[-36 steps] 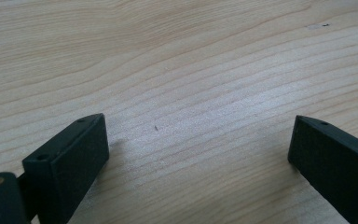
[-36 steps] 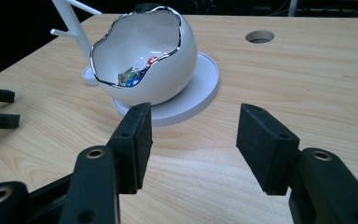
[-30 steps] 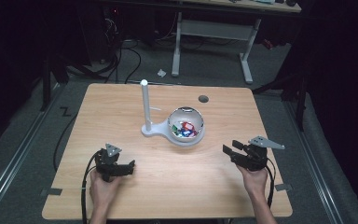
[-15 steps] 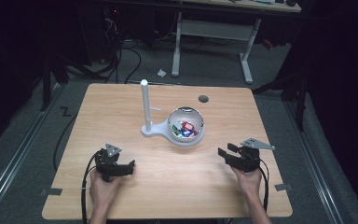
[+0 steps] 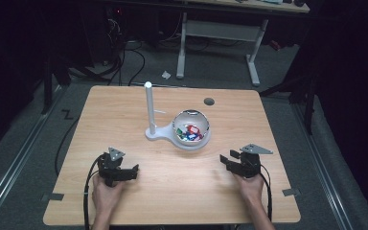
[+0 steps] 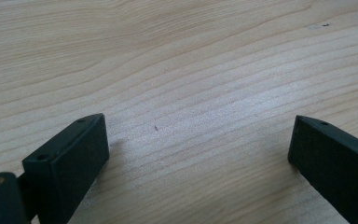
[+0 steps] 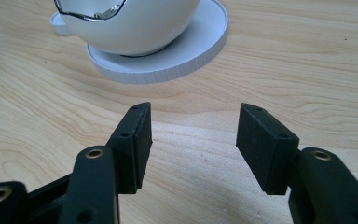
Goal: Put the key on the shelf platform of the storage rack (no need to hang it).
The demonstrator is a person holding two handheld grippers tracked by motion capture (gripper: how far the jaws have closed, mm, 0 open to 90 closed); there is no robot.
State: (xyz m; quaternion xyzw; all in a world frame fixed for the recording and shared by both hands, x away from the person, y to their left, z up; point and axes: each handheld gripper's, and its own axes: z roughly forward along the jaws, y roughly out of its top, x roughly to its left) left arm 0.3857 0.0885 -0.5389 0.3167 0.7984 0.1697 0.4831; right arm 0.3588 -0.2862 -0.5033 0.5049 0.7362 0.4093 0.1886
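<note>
High view: white bowl (image 5: 191, 129) of colourful bits sits on a white stand (image 5: 159, 132) with a post, mid table (image 5: 124, 201), ahead of both grippers; no readable writing.

Left gripper (image 6: 198, 149) view: jaws wide open over bare wood.

Right gripper (image 7: 193, 140) view: jaws apart, empty, bowl just ahead.

- The high view is looking forward and down from above my side of the wooden table (image 5: 124, 110), taking in the whole top and the floor beyond.
- My left gripper view is hovering very close over bare wood grain (image 6: 191, 70), facing steeply down.
- My right gripper view is sitting low and near, facing toward the white bowl (image 7: 135, 23); it is sharing that bowl (image 5: 190, 129) with the high view.
</note>
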